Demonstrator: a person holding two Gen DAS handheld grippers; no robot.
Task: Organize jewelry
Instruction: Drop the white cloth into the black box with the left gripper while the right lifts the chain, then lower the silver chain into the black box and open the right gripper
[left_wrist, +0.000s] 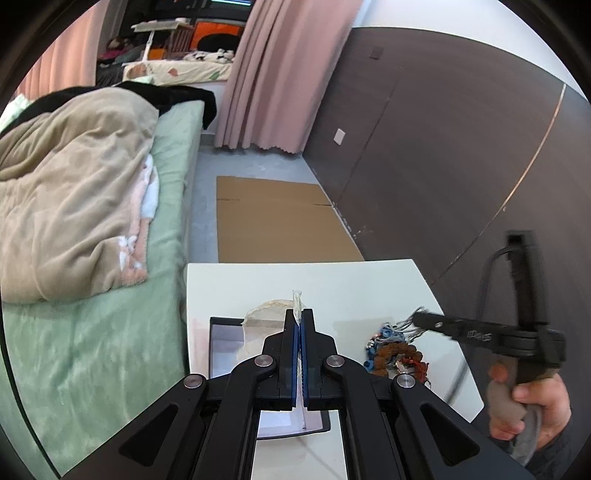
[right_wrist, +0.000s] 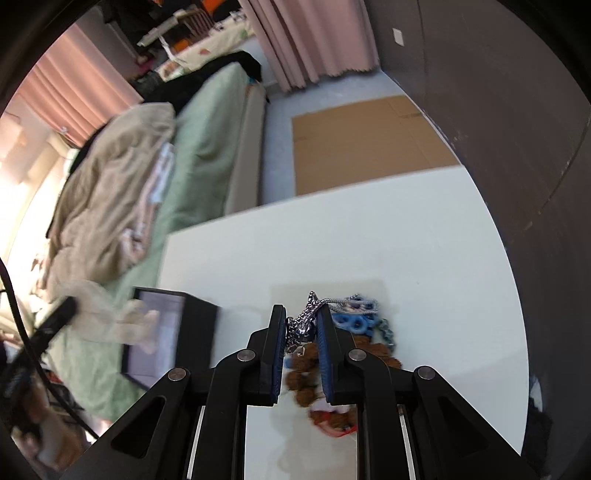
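on the white table (right_wrist: 369, 240), toward its right side, lies a tangled heap of jewelry (right_wrist: 351, 332): blue ring-shaped beads, a teal bead strand, brown fuzzy beads and a red-and-white piece nearest the camera. out of that heap a silver chain (right_wrist: 308, 319) runs up between the fingers of the right gripper (right_wrist: 303, 332), its long axis roughly along the fingers and its far end pointing away past the tips. the jaws stand partly closed with the chain between them; whether they truly pinch it is hard to tell.

left of the heap sits a black box (left_wrist: 225, 350) with a pale lining, open at the top. a beige cloth pouch (left_wrist: 266, 317) lies over its far rim and partly inside.

the left gripper (left_wrist: 298, 321) is clenched on a thin clear plastic strip (left_wrist: 297, 301), which stands upright and sticks out beyond the fingertips, above the box.

beyond the table are a green bed (left_wrist: 92, 350) and flat cardboard (left_wrist: 277, 218) on the floor.
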